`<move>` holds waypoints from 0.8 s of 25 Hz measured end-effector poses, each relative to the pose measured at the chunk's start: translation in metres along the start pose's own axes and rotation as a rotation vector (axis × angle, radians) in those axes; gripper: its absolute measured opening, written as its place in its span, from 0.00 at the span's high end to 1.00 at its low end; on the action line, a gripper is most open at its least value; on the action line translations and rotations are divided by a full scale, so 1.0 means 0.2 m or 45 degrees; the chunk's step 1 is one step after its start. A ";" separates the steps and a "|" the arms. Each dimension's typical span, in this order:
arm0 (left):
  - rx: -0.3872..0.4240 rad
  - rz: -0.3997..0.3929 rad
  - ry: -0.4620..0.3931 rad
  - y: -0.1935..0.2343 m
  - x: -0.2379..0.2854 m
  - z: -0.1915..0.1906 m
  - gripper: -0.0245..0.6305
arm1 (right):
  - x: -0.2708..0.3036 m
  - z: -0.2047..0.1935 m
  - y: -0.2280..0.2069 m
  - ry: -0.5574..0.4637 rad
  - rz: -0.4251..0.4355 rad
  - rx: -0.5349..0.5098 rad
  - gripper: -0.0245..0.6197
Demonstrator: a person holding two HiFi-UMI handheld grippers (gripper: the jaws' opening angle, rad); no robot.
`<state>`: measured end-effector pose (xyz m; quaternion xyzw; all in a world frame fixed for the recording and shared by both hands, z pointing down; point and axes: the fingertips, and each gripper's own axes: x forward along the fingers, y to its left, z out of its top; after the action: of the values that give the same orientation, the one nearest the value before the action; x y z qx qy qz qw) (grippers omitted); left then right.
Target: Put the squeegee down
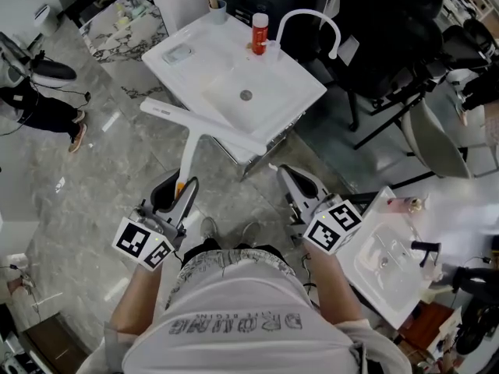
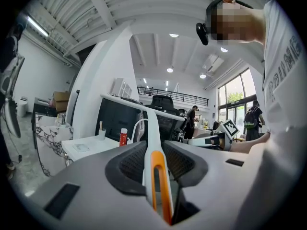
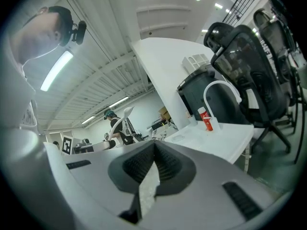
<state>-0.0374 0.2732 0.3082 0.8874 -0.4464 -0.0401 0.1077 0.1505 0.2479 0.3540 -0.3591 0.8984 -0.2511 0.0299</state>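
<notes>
A white squeegee (image 1: 189, 135) with an orange inset in its handle is held out in front of me, above the floor. Its long blade bar (image 1: 204, 125) hangs over the near edge of the white sink unit (image 1: 292, 80). My left gripper (image 1: 179, 188) is shut on the lower end of the handle. In the left gripper view the handle (image 2: 154, 143) rises upright between the two pads of the left gripper (image 2: 156, 153), with the bar across the top. My right gripper (image 1: 285, 174) hovers apart to the right, shut and holding nothing; its jaws meet at the tip in the right gripper view (image 3: 154, 147).
On the sink unit stand a red bottle (image 1: 260, 33), a curved white faucet (image 1: 313, 20) and a cup of sticks (image 1: 217, 9). Black office chairs (image 1: 390, 45) crowd the right. A second white basin (image 1: 383, 263) lies at lower right. Grey marble floor (image 1: 101, 185) is below.
</notes>
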 end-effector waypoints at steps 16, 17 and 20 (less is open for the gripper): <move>-0.001 0.093 -0.017 -0.15 0.02 -0.05 0.77 | -0.10 0.02 -0.09 0.022 0.083 0.002 0.95; 0.000 0.097 -0.018 -0.15 0.02 -0.05 0.76 | -0.10 0.02 -0.09 0.023 0.085 0.003 0.95; -0.002 0.105 -0.028 -0.14 0.03 -0.05 0.77 | -0.11 0.03 -0.11 0.024 0.086 0.006 0.95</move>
<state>-0.0097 0.2865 0.3106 0.8677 -0.4838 -0.0458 0.1051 0.1812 0.2467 0.3571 -0.3261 0.9096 -0.2555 0.0309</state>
